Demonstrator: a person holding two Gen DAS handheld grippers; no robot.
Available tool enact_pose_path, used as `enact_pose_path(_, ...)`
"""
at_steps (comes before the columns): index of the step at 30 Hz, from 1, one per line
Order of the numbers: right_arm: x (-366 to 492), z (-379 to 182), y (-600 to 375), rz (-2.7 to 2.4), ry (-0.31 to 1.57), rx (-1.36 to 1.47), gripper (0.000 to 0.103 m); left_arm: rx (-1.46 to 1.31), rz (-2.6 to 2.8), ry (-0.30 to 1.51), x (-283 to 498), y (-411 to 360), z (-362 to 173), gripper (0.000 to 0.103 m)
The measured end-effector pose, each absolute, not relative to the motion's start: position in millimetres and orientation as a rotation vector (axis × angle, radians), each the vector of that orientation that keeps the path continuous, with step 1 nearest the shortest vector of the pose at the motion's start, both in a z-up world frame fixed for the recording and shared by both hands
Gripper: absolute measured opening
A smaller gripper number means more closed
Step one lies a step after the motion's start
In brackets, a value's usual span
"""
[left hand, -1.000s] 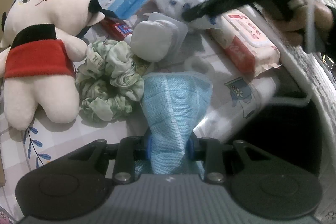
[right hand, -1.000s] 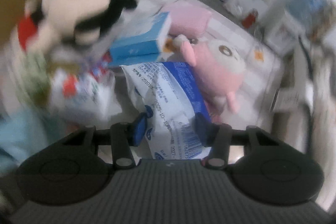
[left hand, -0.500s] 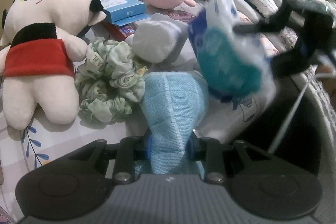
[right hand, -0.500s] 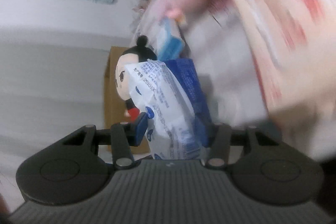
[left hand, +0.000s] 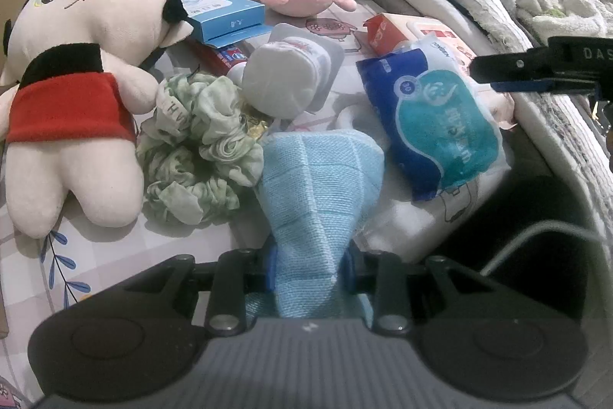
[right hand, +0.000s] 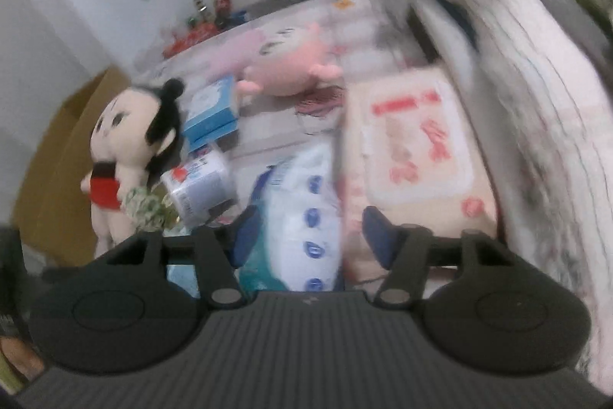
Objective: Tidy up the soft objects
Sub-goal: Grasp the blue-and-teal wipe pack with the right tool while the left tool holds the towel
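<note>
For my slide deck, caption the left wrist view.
Left claw pinches blue cloth beside scrunchie, doll and tissue pack.

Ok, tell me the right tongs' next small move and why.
Probably lift the right tongs straight back off the blue tissue pack. Their jaws have just been opening; the pack still sits between them but already rests on the white pack beside the blue cloth, which the left tongs grip.

A light-blue woven cloth (left hand: 322, 186) is pinched upright; a blue-and-teal tissue pack (left hand: 433, 125) is laid tilted just beside it.
</note>
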State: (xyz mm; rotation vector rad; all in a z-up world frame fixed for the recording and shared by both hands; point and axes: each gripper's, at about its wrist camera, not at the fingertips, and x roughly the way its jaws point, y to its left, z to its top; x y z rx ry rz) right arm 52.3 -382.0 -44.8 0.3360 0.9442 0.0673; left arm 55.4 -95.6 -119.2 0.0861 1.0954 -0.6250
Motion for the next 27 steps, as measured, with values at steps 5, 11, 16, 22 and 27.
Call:
enact_pose_path(5,62,-35,-343,0.086,0.949,0.119,0.081,0.078,-0.632,1.086,54,-93,-120,0.032)
enact_pose_path(11,80,-57,-303,0.049,1.027,-0.037,0.086,0.059,-0.653,1.082,55,-88,-120,0.032)
enact_pose_path(16,89,-76,-280,0.007,1.056,-0.171,0.089,0.044,-0.669,1.08,56,-85,-122,0.033)
enact_pose_path(22,97,-88,-281,-0.024,1.087,-0.201,0.082,0.031,-0.671,1.08,57,-84,-122,0.033)
enact_pose_path(27,93,-81,-294,-0.026,1.067,-0.11,0.065,0.036,-0.668,1.045,54,-84,-122,0.03)
